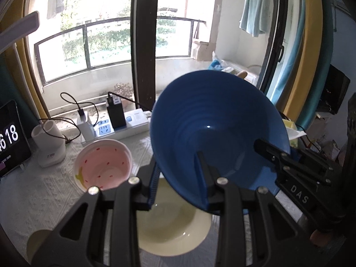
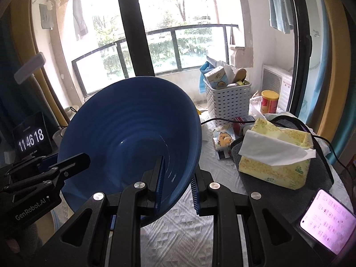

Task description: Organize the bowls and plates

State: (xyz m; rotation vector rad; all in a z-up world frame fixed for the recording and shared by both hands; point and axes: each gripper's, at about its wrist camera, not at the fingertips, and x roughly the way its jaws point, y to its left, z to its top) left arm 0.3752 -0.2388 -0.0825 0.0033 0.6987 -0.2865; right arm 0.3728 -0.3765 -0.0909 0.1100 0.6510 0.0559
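Note:
A ribbed blue bowl (image 1: 211, 115) hangs tilted in the air, held by both grippers on opposite sides of its rim. My left gripper (image 1: 178, 166) is shut on the near rim, one finger inside the bowl and one outside. My right gripper (image 2: 178, 171) clamps the other side of the blue bowl (image 2: 124, 122) in the same way. Each gripper shows in the other's view: the right gripper (image 1: 265, 148) and the left gripper (image 2: 75, 162). Under the bowl, a cream plate (image 1: 173, 224) lies on the white cloth. A pink bowl (image 1: 103, 166) with red specks stands to its left.
Behind the pink bowl are a power strip (image 1: 124, 126) with chargers and cables, a white cup holder (image 1: 50, 144) and a clock tablet (image 1: 11, 138). To the right lie a tissue box (image 2: 276, 155), a lit phone (image 2: 327, 222), a white basket (image 2: 227, 100) and a yellow can (image 2: 269, 101).

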